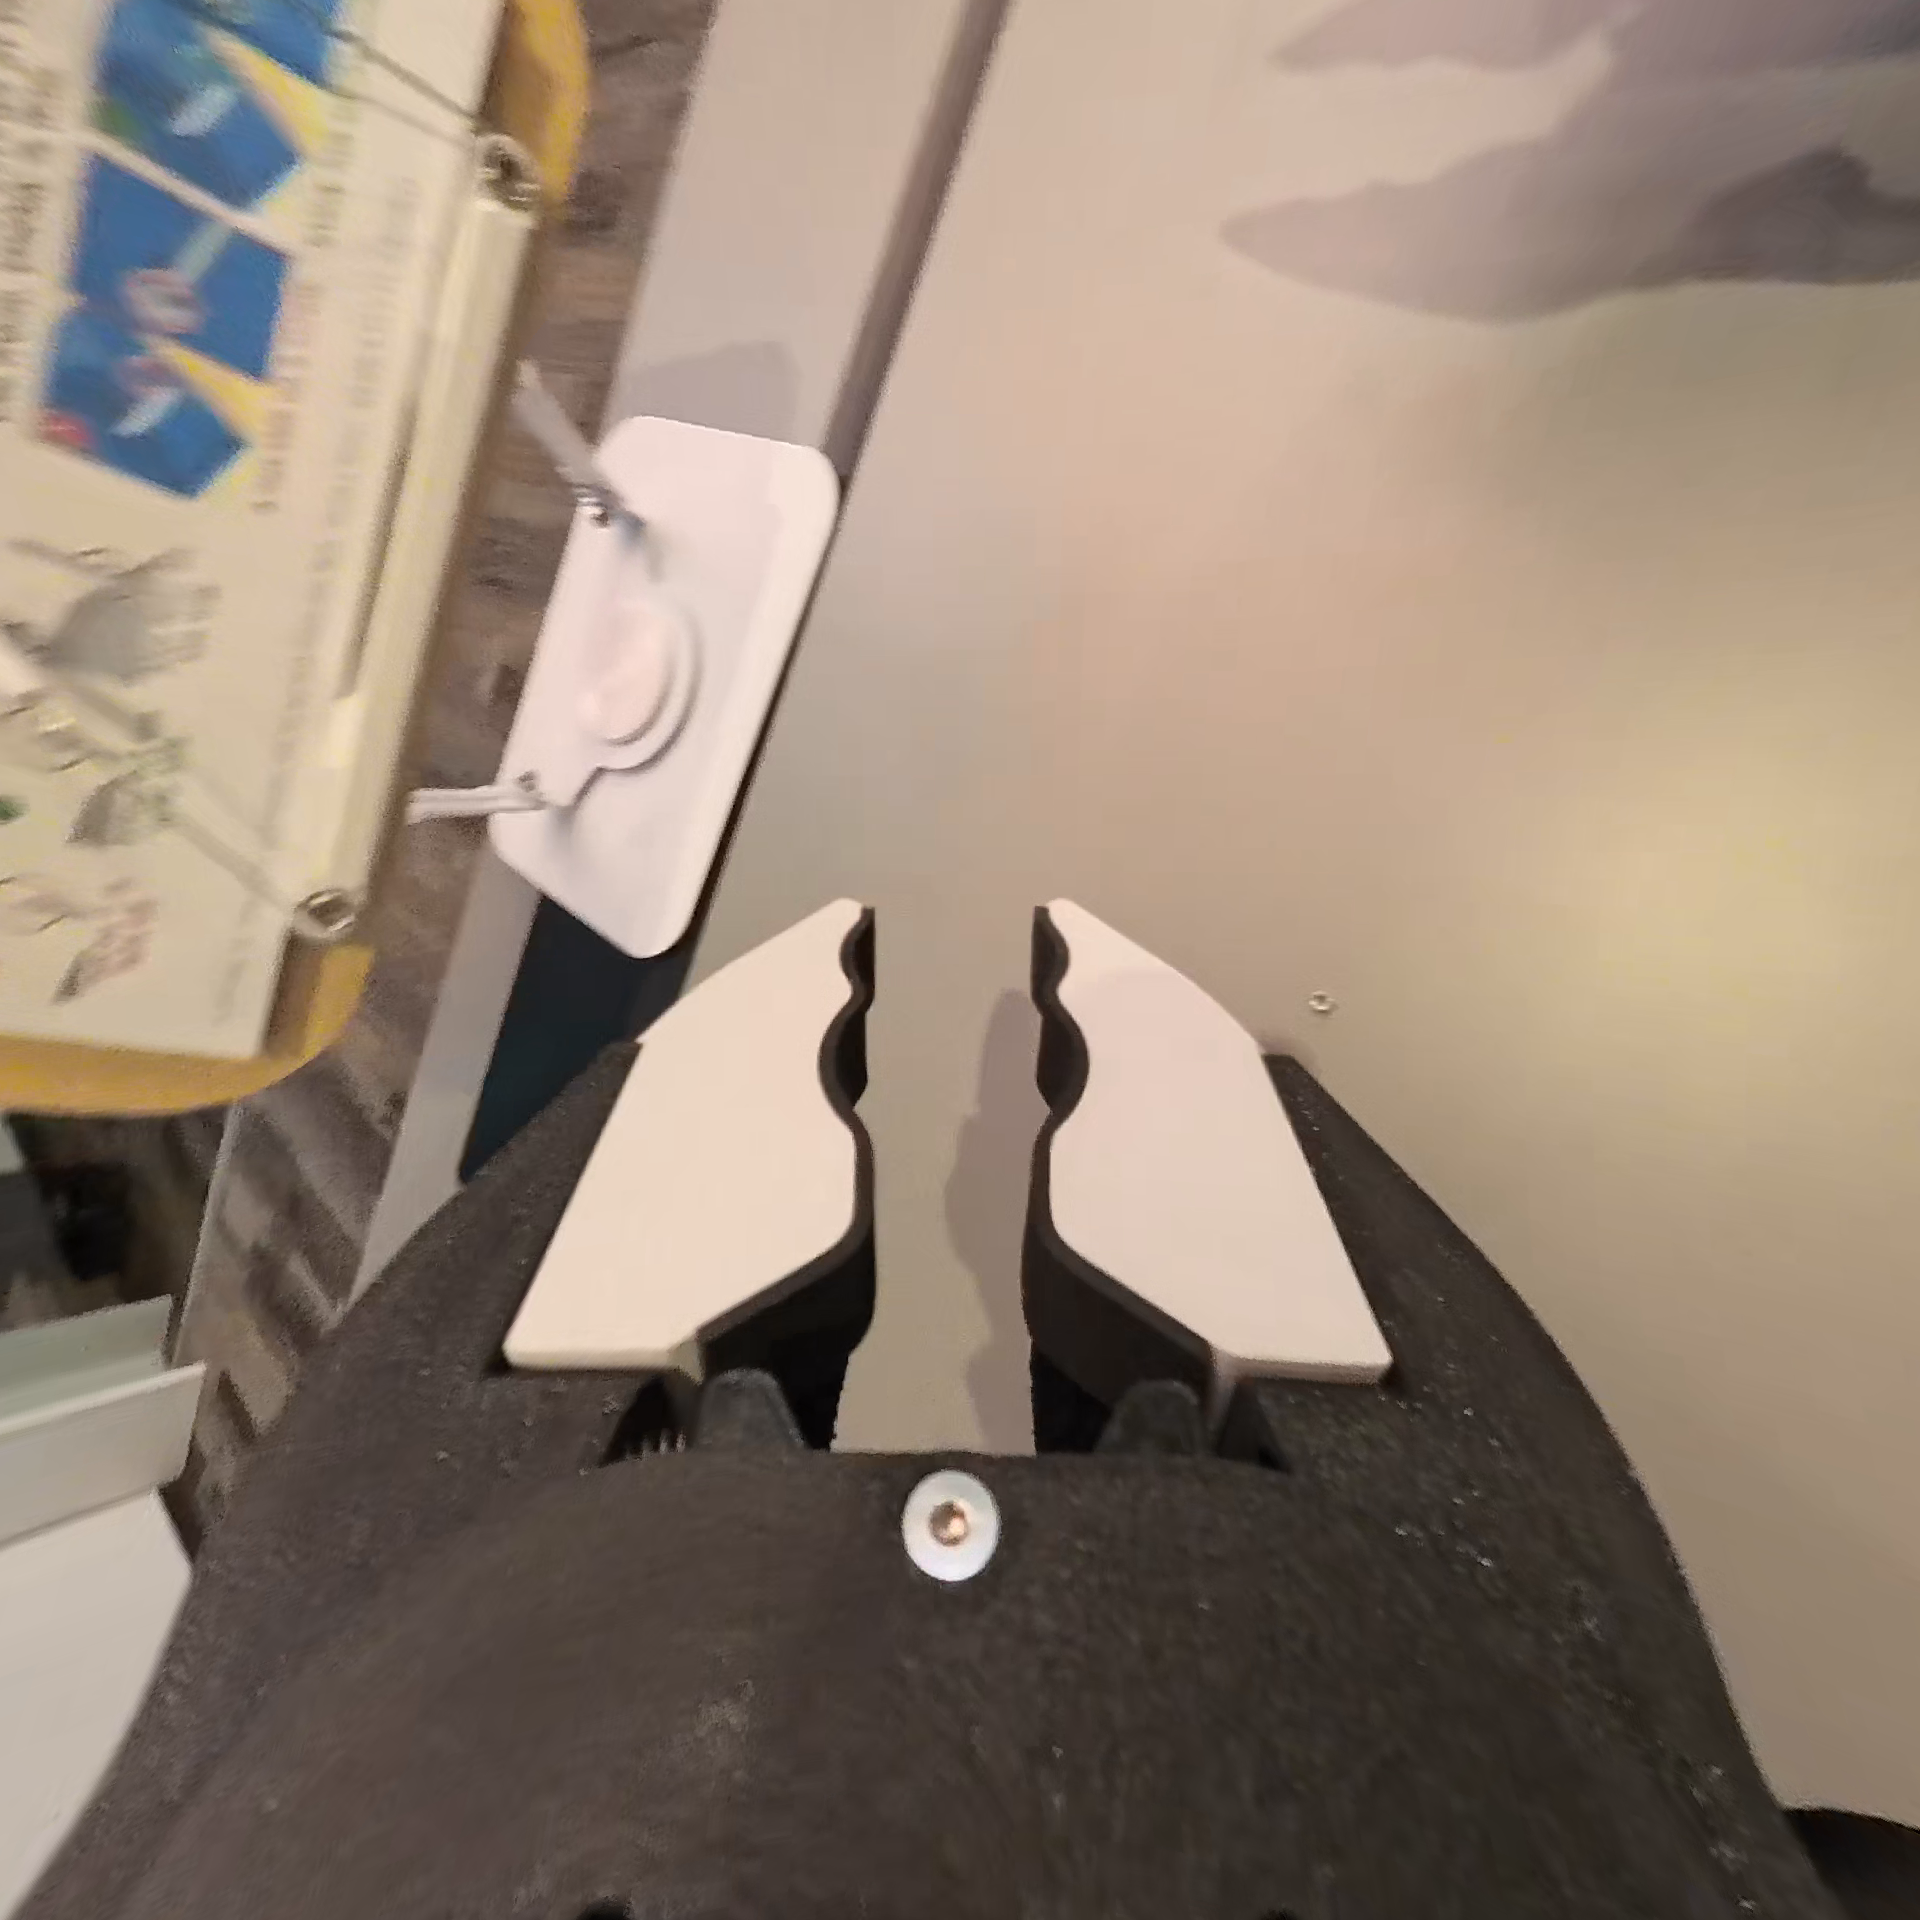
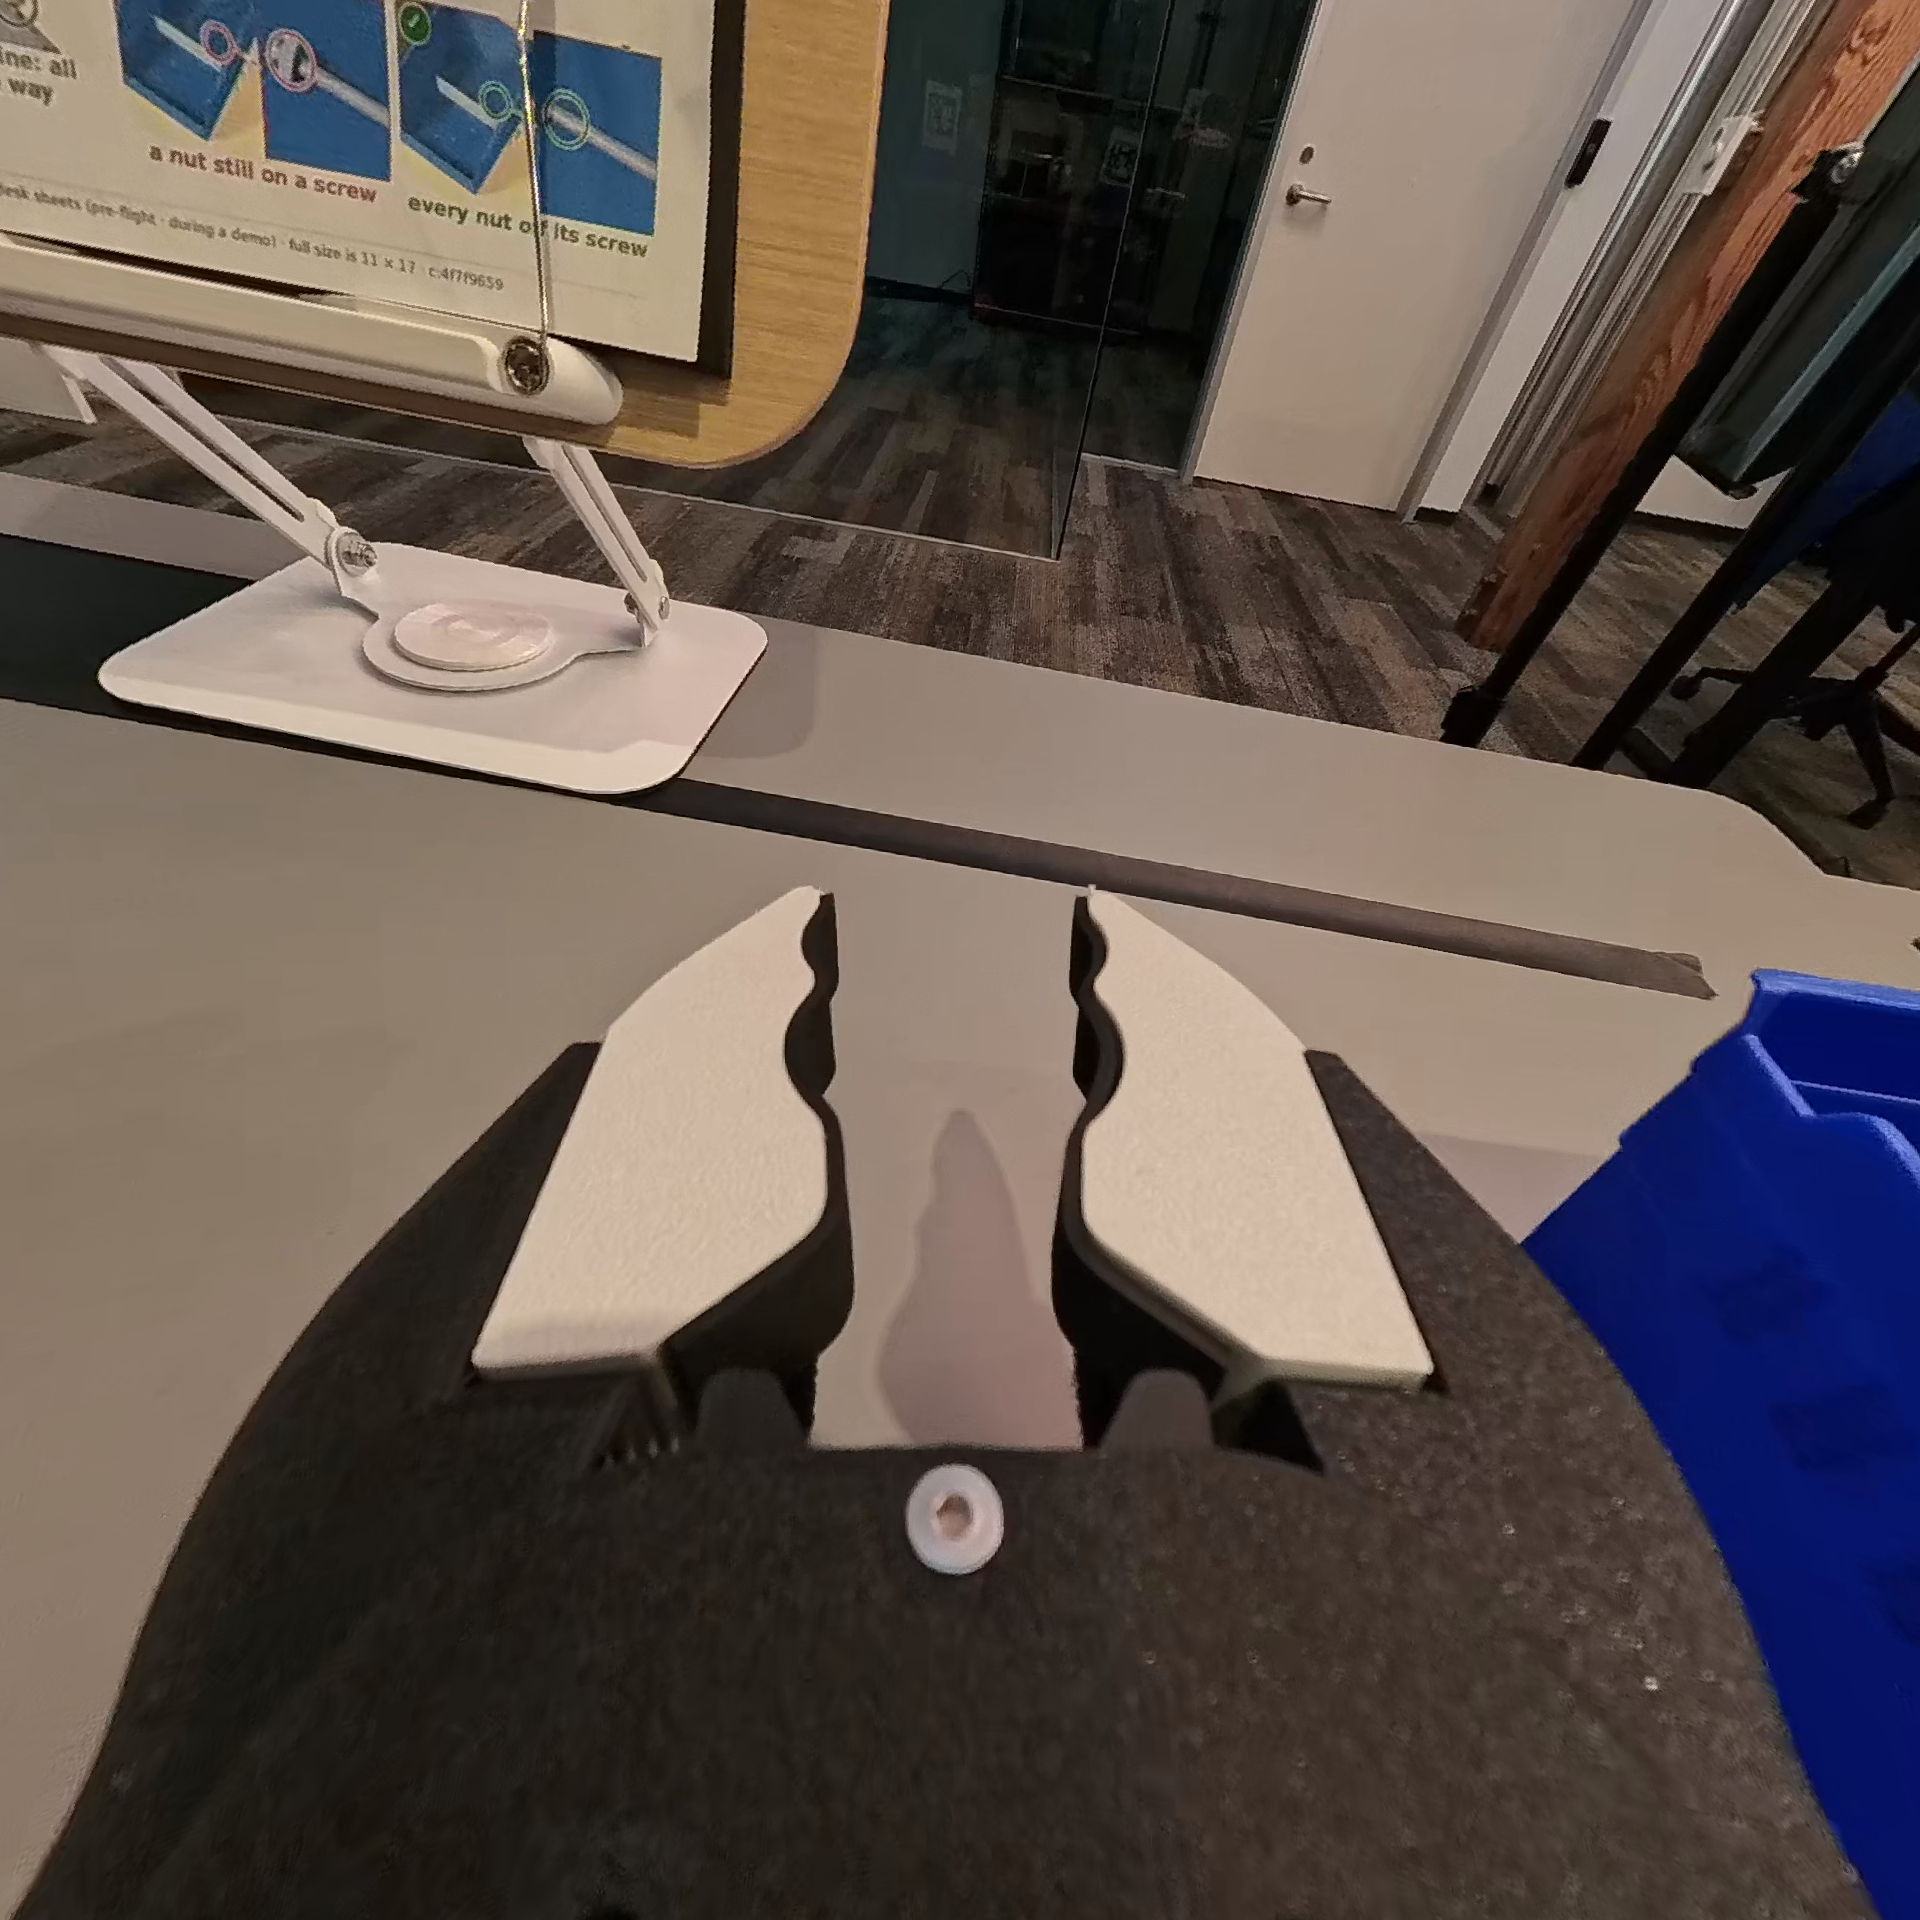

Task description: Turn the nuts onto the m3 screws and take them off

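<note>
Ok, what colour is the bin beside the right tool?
Blue. The bin stands on the grey table, to the right of the right tool; the right wrist view shows it best.

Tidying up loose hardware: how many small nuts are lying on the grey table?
1: a small nut lies on the table, just right of the left tongs' tips. Others may be hidden under the tongs or in the blue bin.

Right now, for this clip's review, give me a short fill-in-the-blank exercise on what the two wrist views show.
1. Both the left gripper and the right gripper are open and hold ____.
2. The bin beside the right gripper is ____ in colour.
3. The white stand base rests on the grey ____.

Missing words: nothing; blue; table
</note>
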The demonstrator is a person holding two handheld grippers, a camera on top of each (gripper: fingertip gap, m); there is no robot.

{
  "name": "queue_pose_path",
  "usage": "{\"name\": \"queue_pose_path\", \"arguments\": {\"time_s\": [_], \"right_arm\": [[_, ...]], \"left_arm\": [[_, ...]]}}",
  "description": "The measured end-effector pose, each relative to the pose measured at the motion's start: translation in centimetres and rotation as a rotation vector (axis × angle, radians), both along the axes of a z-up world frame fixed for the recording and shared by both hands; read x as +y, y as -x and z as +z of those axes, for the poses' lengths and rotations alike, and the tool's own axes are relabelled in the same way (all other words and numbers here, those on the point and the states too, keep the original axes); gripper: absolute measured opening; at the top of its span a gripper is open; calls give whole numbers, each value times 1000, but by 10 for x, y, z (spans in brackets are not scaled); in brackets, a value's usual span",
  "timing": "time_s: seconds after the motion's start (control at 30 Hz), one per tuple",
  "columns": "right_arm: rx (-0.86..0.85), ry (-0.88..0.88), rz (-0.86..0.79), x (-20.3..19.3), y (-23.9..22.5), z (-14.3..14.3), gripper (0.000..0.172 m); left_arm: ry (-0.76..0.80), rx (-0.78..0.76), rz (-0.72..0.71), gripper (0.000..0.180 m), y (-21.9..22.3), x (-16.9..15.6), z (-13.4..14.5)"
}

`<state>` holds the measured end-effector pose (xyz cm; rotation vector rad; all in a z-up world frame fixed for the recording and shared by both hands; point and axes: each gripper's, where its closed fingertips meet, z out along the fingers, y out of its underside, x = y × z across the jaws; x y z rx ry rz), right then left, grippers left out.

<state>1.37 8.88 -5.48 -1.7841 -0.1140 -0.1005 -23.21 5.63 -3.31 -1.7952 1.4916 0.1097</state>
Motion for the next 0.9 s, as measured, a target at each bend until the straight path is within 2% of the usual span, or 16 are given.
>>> {"name": "queue_pose_path", "arguments": {"time_s": [0.2,0.37,0.63,0.9], "right_arm": [[-23,8,4,0,3,-1,42],[-51,15,5,0,5,-2,43],[-94,31,3,2,6,-5,43],[-137,41,0,1,10,-7,43]], "left_arm": [[-96,-66,177,27,43,13,36],[-162,-123,334,25,104,25,62],[-194,-158,517,22,202,29,90],[-233,-172,623,21,264,27,102]]}}
